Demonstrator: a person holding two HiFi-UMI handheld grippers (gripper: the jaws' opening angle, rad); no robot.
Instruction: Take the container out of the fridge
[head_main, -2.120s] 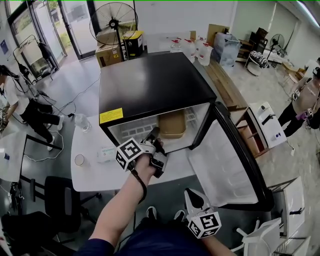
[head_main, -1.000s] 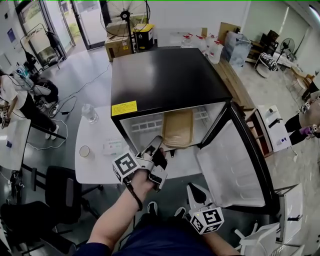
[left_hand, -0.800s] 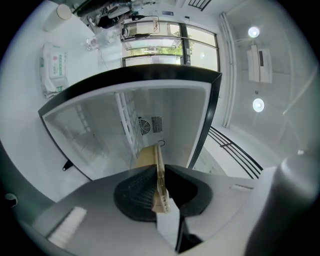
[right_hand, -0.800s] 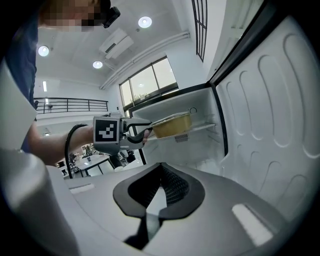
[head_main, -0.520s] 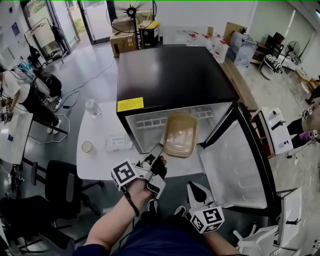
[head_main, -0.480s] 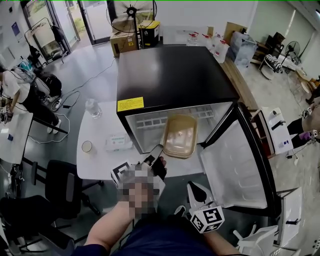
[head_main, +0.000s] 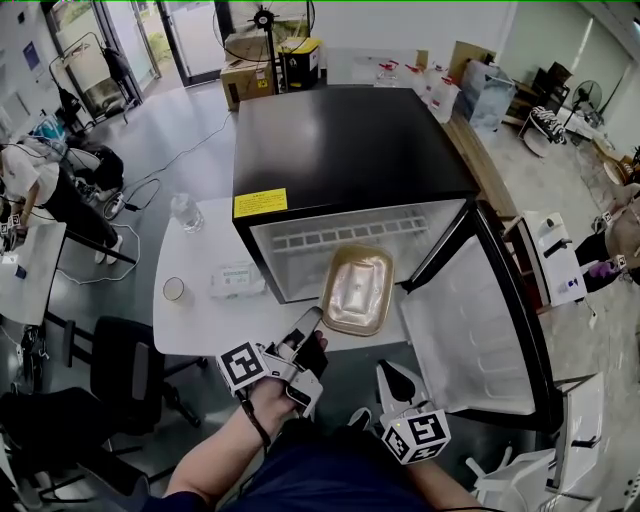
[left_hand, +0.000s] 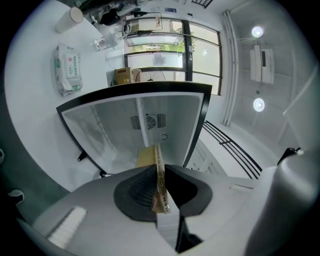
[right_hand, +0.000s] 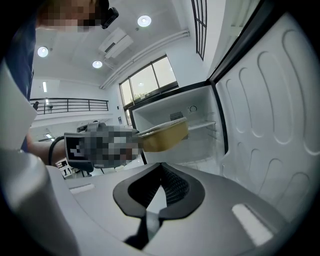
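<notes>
At the front of the black fridge (head_main: 350, 150), the left gripper (head_main: 311, 322) was clamped on the near rim of the tan container (head_main: 357, 290). The left gripper view showed that rim (left_hand: 159, 175) pinched edge-on between the two dark pads, with the open white compartment behind it. Two seconds before, the container had lain deep on the shelf inside, with the left gripper reaching in to it. A second before, it was halfway out. Half a second before, it sat at the lip of the opening. Now nearly all of it lay outside, in front of the opening and above the white table (head_main: 190, 310). Only its far end overlapped the bottom edge of the compartment in the head view. The left gripper had drawn back toward the person along with it, and its marker cube lay nearer the body than before.

From the right gripper view, the container (right_hand: 162, 136) hung in the air before the compartment, slightly tilted, with the ribbed inner face of the door (right_hand: 272, 125) at the right. The door (head_main: 465, 320) had stayed swung wide open.

The right gripper (head_main: 391, 374) had kept its place low by the person's lap. Its jaws were together with nothing between them (right_hand: 160, 192).

On the table a packet of wipes (head_main: 237, 280) and a paper cup (head_main: 173, 290) lay left of the fridge, as before.
</notes>
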